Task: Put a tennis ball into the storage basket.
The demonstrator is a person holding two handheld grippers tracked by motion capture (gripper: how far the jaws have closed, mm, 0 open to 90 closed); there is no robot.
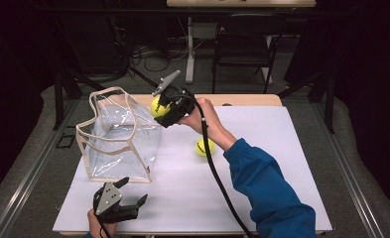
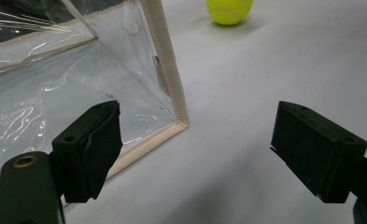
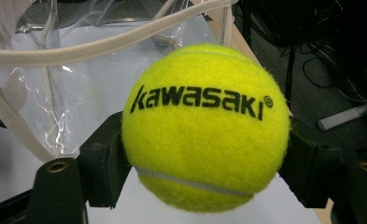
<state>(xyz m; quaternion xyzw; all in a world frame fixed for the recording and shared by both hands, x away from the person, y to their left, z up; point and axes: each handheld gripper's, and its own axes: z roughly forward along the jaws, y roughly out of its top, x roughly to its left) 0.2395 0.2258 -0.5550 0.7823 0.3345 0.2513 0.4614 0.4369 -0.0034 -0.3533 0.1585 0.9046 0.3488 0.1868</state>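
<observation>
We hold a tennis ball point(image 3: 204, 128) beside the clear bag point(image 1: 118, 136).
Our right gripper point(image 1: 163, 110) clamps it at the bag's far right corner; our left gripper point(image 1: 125, 198) waits near, jaws apart.

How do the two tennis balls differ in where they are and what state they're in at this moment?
The held tennis ball is clamped between the jaws of the right gripper, up in the air beside the clear bag; the loose tennis ball lies on the white table, touched by nothing. The held ball shows black "kawasaki" lettering; any print on the loose one is too small to read. Both are yellow-green, fuzzy, and outside the bag.
</observation>
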